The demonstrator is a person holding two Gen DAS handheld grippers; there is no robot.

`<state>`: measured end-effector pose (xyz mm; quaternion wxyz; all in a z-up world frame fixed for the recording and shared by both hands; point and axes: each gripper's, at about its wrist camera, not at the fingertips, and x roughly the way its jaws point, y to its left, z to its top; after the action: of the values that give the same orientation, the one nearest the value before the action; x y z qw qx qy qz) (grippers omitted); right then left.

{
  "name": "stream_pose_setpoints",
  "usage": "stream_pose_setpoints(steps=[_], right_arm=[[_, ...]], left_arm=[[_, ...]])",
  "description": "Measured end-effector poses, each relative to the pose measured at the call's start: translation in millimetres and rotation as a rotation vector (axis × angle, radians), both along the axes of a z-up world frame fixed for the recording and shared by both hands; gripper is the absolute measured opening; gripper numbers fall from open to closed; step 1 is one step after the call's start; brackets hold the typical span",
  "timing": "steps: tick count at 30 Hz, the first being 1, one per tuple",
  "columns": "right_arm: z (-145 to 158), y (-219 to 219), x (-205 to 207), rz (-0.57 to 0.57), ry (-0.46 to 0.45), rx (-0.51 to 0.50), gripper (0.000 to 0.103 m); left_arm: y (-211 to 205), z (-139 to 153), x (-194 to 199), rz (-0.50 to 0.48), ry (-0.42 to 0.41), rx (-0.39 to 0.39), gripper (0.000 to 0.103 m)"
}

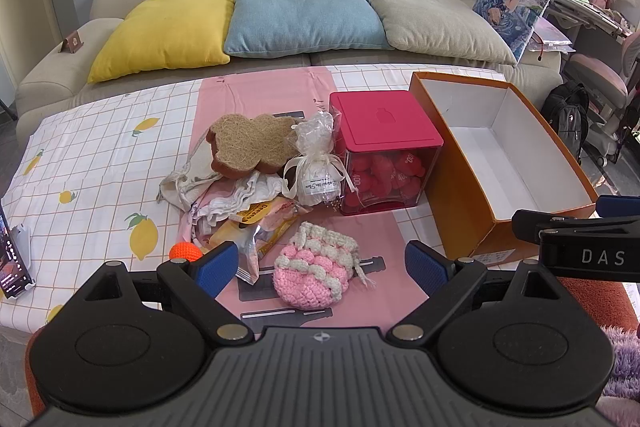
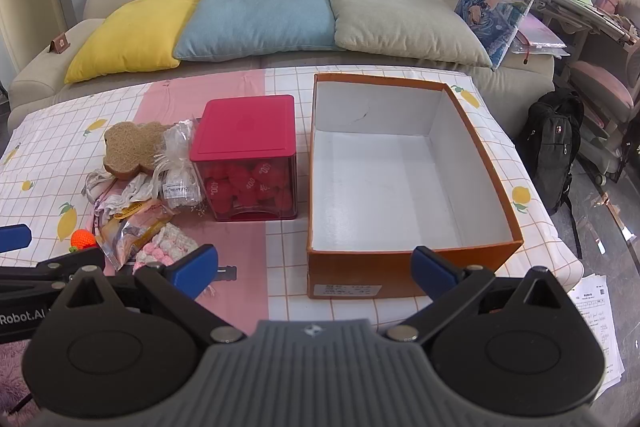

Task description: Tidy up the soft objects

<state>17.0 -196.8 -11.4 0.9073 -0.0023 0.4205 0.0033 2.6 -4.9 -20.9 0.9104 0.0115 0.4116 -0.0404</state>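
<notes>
A pink and white crochet pouch (image 1: pixel 314 273) lies on the table between the fingers of my open, empty left gripper (image 1: pixel 320 269). Behind it is a pile: a brown bear-shaped sponge (image 1: pixel 250 143), a white gauze sachet (image 1: pixel 318 167), crumpled cloth bags (image 1: pixel 224 191), snack packets (image 1: pixel 260 223) and an orange crochet ball (image 1: pixel 185 251). An empty orange box (image 2: pixel 404 271) with a white inside stands at the right. My right gripper (image 2: pixel 316 269) is open and empty, just in front of the box's near wall. The pile also shows in the right wrist view (image 2: pixel 136 183).
A red-lidded clear cube (image 1: pixel 384 155) filled with red soft pieces stands between the pile and the box. A phone (image 1: pixel 12 259) leans at the table's left edge. A sofa with yellow, blue and beige cushions (image 1: pixel 304 15) lies behind the table. A black backpack (image 2: pixel 556 147) sits on the floor at right.
</notes>
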Motion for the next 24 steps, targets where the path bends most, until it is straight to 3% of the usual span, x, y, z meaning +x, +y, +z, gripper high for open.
stream_pose_setpoints(steps=[12,17,20,24], right_arm=[[-0.1,0.5,0.9,0.001,0.001,-0.001,0.100],[-0.6,2.1,6.1,0.037,-0.019,0.010,0.100],[0.5,-0.5,10.4,0.095,-0.058,0.082,0.099],[-5.3,8.7,22.6,0.190,-0.060,0.135,0.075]], left_arm=[[0.4,0.2,0.4,-0.001,0.002,-0.004,0.103],[12.1,0.1,4.2,-0.009,0.013,-0.058,0.087],[25.7,-3.0,6.8,-0.025,0.018,-0.101,0.083],[43.9,-15.6,13.8,-0.041,0.051,-0.142,0.075]])
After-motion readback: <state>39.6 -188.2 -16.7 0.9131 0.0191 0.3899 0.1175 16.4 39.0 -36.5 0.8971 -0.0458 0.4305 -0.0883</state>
